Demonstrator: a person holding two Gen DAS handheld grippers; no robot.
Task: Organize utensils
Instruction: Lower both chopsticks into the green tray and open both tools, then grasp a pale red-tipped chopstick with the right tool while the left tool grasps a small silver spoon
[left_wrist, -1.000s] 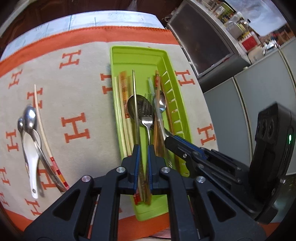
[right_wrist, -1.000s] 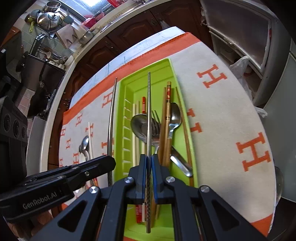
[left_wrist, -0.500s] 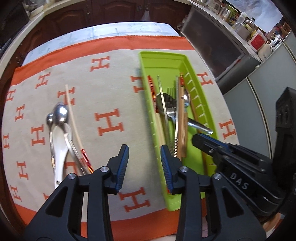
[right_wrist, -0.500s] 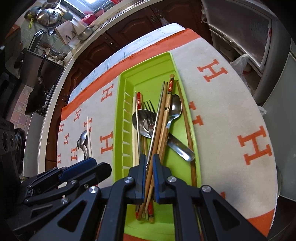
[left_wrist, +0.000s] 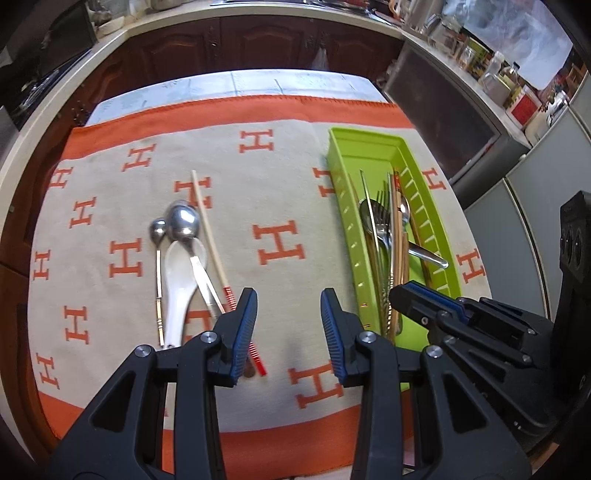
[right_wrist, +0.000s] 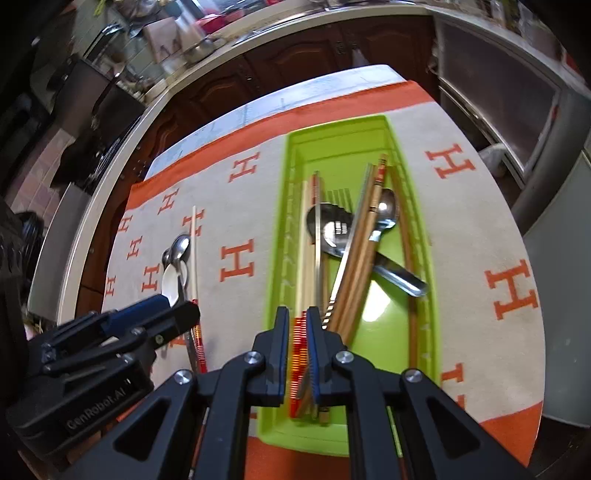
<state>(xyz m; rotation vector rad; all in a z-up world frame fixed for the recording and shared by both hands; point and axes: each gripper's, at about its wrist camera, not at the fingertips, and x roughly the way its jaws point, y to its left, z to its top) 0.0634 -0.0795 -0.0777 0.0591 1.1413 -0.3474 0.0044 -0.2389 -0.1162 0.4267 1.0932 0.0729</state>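
Left gripper (left_wrist: 288, 325) hangs over the patterned cloth (left_wrist: 280, 184), jaws apart after just opening, nothing between them. Off to its left lie a white spoon (left_wrist: 177, 280), two metal spoons (left_wrist: 183, 221) and a lone chopstick (left_wrist: 210, 236), bunched together on the cloth. The green tray (right_wrist: 369, 129) sits to the right, loaded with chopsticks, a fork and spoons. Right gripper (right_wrist: 297, 354) hovers over the tray's near end, jaws nearly together; whether they pinch the red-striped chopstick (right_wrist: 299, 350) seen between them, I cannot tell.
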